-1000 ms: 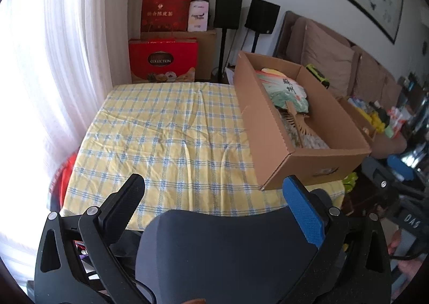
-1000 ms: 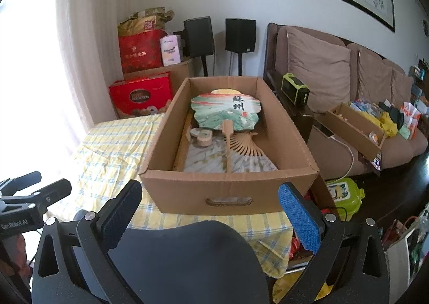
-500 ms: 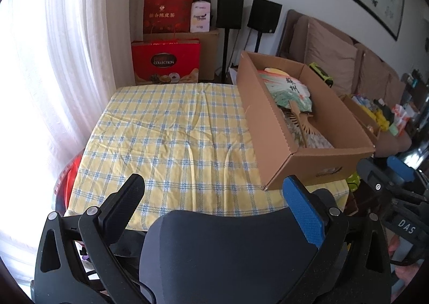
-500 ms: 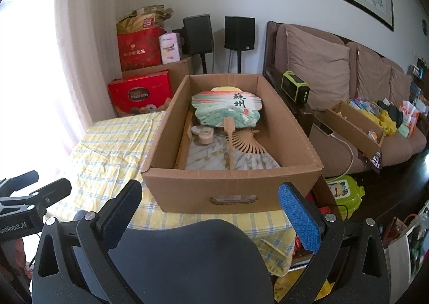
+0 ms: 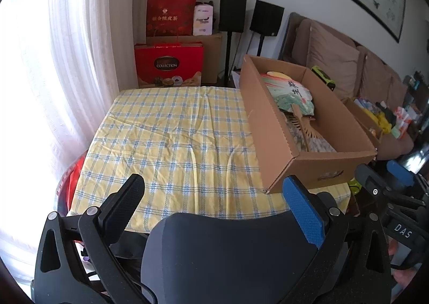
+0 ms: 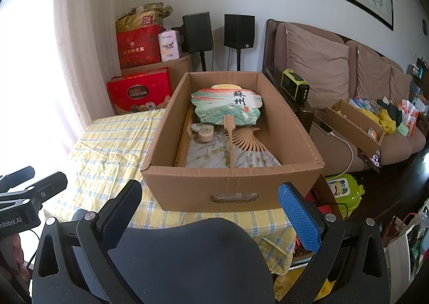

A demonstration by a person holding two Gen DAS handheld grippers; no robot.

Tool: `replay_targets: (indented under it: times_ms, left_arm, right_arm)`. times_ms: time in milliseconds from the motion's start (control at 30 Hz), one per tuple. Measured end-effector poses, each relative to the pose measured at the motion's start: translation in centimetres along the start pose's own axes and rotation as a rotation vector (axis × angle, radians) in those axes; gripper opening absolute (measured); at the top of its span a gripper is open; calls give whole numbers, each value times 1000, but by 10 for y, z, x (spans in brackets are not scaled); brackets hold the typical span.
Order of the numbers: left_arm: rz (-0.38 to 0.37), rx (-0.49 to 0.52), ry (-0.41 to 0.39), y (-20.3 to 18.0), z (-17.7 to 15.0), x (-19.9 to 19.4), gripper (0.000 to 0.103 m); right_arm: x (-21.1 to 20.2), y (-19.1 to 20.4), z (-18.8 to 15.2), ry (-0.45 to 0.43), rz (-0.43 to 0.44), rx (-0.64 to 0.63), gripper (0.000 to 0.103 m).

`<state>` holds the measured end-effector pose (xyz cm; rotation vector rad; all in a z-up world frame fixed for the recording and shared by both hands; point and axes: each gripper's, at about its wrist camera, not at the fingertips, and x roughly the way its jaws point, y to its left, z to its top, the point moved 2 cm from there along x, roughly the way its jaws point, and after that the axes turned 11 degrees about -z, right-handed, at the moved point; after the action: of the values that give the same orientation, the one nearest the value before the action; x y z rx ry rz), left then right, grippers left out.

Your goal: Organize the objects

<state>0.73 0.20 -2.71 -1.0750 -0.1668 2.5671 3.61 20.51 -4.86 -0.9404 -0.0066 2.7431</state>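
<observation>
An open cardboard box point(image 6: 233, 188) stands on the right part of a table with a yellow checked cloth point(image 5: 171, 140). In it lie a painted round fan point(image 6: 228, 106), a folding wooden fan point(image 6: 241, 148) and a small beige round case point(image 6: 205, 133). The box also shows in the left wrist view point(image 5: 316, 169), with the round fan point(image 5: 291, 94) inside. My left gripper point(image 5: 211, 194) is open and empty at the table's near edge. My right gripper point(image 6: 209, 198) is open and empty just before the box's near wall.
Red gift boxes point(image 5: 169, 65) and two black speakers point(image 5: 233, 11) stand behind the table. A curtain point(image 5: 67, 49) hangs on the left. A brown sofa point(image 6: 348, 76) with a second cardboard box point(image 6: 354, 121) is on the right. A green container point(image 6: 343, 191) sits on the floor.
Both grippers have drifted slightly back and up; the box and table sit a little lower in view. Both stay open and empty.
</observation>
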Motion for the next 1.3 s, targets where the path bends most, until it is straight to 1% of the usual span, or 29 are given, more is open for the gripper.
replay_targets:
  times_ms: [400, 700, 833, 1300]
  left_arm:
    - [6, 9, 1, 0, -1, 0, 103]
    - [25, 19, 3, -2, -2, 1, 103]
    - [46, 26, 2, -2, -2, 1, 103]
    - [61, 26, -5, 1, -3, 0, 103]
  right_arm:
    - [0, 0, 0, 1, -2, 2, 103]
    - [0, 0, 0, 2, -2, 2, 103]
    - [0, 0, 0, -2, -6, -1, 103]
    - [-1, 0, -2, 0, -11, -1, 103]
